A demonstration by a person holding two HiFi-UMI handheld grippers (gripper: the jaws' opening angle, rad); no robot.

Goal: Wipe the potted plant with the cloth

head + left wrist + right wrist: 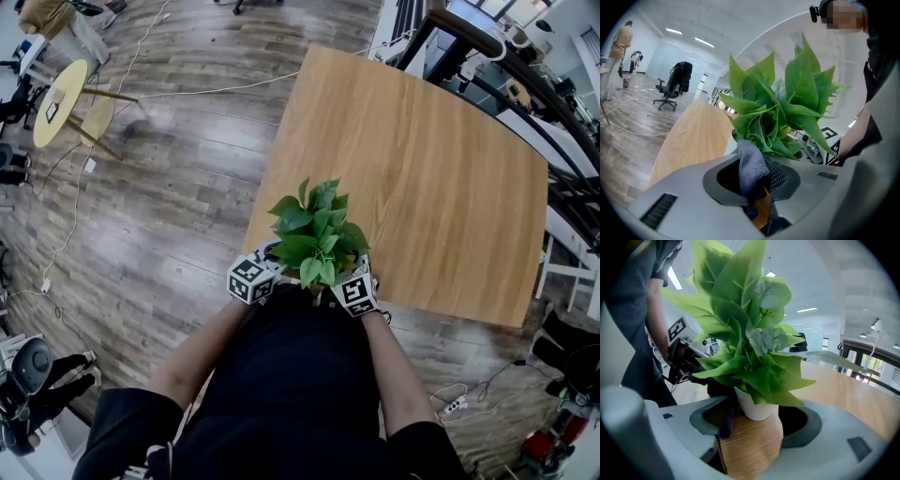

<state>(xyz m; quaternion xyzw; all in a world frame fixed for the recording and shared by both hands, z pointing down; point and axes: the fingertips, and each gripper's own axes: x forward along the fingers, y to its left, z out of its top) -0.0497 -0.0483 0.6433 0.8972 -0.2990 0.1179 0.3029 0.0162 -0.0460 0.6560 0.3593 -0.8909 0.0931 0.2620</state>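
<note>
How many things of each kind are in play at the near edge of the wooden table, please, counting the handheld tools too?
Potted plant: 1
Cloth: 1
Tools: 2, the left tool and the right tool
Total: 4

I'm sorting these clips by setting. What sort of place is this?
Probably an open-plan office or lab: a swivel chair stands on the wood-look floor, strip lights line the ceiling, and loose cables trail across the floor.

Yellow round side table (pixel 58 101) standing on wood floor (pixel 178 216), white cable (pixel 225 90) trailing past. Office chair (pixel 670 89) w/ jacket (pixel 683 70) sitting in bg.
</note>
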